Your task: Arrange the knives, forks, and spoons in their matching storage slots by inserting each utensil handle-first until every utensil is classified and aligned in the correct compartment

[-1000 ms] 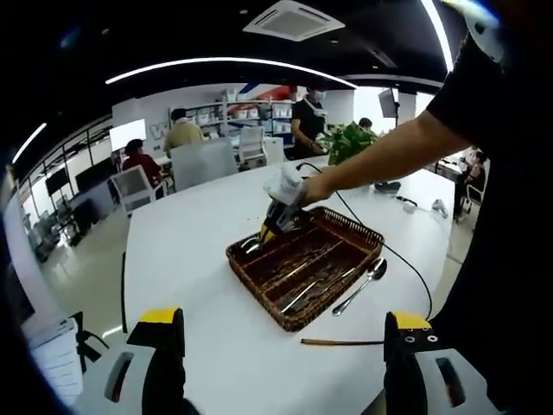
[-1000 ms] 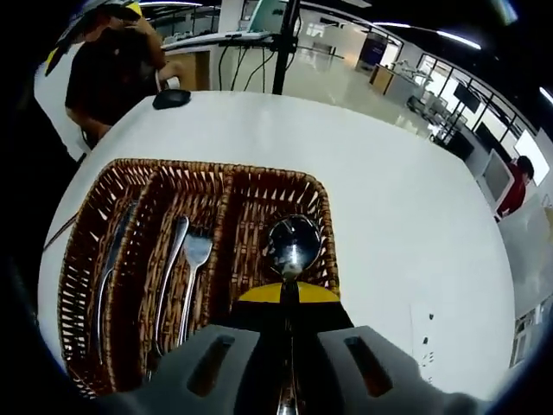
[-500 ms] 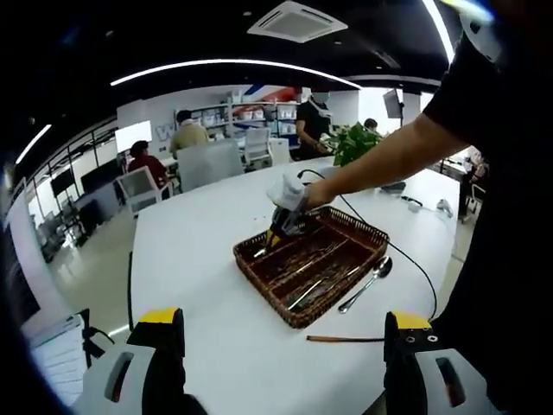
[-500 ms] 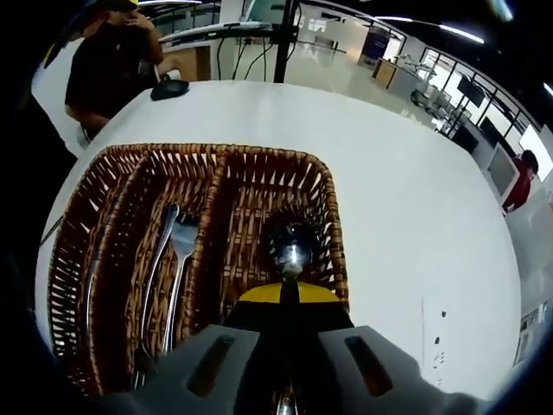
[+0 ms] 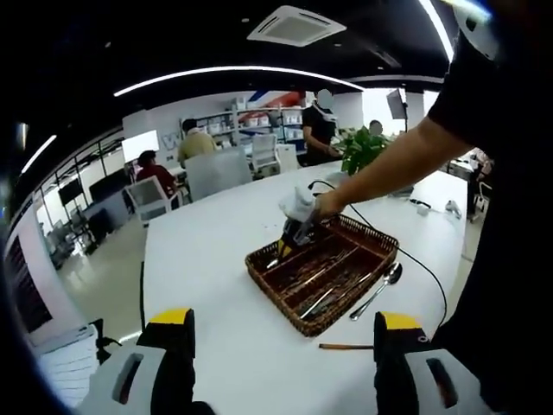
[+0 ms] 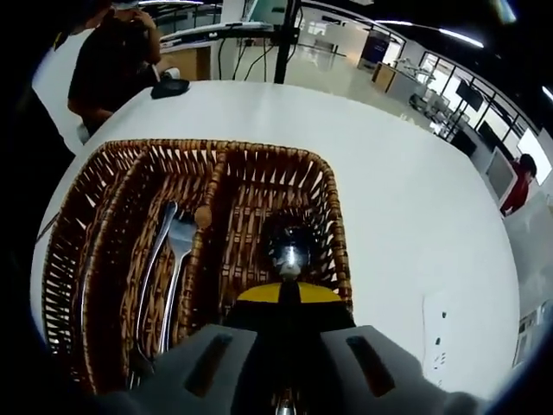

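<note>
In the left gripper view, the left gripper (image 5: 275, 380) hangs low at 6 o'clock, its two yellow-tipped fingers (image 5: 171, 318) set wide apart with nothing between them, over the near edge of the white desk (image 5: 207, 259). Bare desktop runs from those fingers up to the wicker tray (image 5: 302, 320), with more open surface toward 9 and 11 o'clock. Near the right finger, at about 5 o'clock, a thin brown stick (image 5: 346, 347) lies flat on the desk. Just beyond it a loose spoon (image 5: 378, 289) lies beside the tray's long side, outside the rim. Inside the tray several utensils (image 5: 324, 278) lie lengthwise in the slots. The person's arm (image 5: 406, 156) reaches in from 2 o'clock, bent down at the wrist, and holds the right gripper (image 5: 294, 229) tilted steeply into the tray's far end. A black cable (image 5: 423, 268) trails from it across the desk. Past the desk stand chairs, seated people and shelving.

In the right gripper view, the right gripper (image 6: 283, 298) rises from 6 o'clock with its fingers closed tight on the handle of a spoon (image 6: 289, 246), whose bowl sits low inside the tray's right-hand compartment, near the woven end wall. In the middle compartment, at 9 o'clock from the bowl, a fork (image 6: 177, 251) lies beside another handle. Beyond the tray rim (image 6: 259, 151) the desk is open toward 12 and 3 o'clock, out to its curved edge.
</note>
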A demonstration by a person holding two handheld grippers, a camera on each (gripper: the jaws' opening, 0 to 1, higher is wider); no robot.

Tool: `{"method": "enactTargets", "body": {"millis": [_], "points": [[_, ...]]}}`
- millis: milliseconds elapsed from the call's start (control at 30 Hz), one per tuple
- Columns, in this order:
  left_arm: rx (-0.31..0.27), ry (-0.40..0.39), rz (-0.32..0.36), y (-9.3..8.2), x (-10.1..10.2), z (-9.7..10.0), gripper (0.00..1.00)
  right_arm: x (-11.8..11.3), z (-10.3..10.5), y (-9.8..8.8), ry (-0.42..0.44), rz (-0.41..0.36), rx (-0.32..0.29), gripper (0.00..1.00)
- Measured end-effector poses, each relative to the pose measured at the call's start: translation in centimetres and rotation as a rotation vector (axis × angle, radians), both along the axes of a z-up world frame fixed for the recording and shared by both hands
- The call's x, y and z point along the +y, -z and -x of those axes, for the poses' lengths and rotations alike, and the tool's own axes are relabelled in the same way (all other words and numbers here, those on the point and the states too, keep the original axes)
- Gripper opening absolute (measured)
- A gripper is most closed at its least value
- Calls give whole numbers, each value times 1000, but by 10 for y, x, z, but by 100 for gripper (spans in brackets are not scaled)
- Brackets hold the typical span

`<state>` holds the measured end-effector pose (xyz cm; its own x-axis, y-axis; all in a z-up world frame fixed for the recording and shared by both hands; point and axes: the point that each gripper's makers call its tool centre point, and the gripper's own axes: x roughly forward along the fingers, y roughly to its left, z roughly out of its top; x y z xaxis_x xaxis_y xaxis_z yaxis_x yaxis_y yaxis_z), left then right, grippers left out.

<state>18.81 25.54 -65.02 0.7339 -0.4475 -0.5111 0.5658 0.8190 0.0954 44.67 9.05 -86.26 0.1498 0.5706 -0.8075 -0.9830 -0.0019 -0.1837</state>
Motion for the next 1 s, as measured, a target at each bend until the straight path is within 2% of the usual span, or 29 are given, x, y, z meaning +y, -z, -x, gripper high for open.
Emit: {"method": "enactTargets", "body": {"millis": [100, 200, 267, 333, 467, 600, 700, 733, 833, 933, 1000], "points": [[-1, -10, 11, 0, 4, -1, 99, 3, 2, -8, 7, -29, 11, 5], [-8, -9, 22, -5, 3, -2, 100, 7, 3, -18, 17, -43, 15, 11], [-2, -2, -2, -3, 3, -1, 100, 13, 3, -32, 35, -91, 16, 15], [0, 20, -41, 1, 1, 0, 100, 12, 0, -43, 37, -106, 11, 17], [-8, 29, -39, -3, -4, -3, 100, 9, -3, -58, 66, -119, 0, 26], [-14, 39, 8, -7, -9, -6, 100, 4, -2, -69, 74, -134, -14, 31], [-14, 27, 88, -13, -14, -11, 100, -1, 1, -78, 89, -138, -19, 39], [-24, 14, 133, -17, -14, -14, 100, -4, 4, -84, 134, -164, 2, 43], [-7, 22, 141, -18, -17, -18, 100, -12, 7, -90, 251, -189, 24, 56], [-38, 40, 177, -27, -28, -23, 100, -17, 13, -99, 309, -235, 21, 66], [-36, 45, 189, -29, -31, -26, 100, -25, 22, -105, 341, -245, 15, 71]]}}
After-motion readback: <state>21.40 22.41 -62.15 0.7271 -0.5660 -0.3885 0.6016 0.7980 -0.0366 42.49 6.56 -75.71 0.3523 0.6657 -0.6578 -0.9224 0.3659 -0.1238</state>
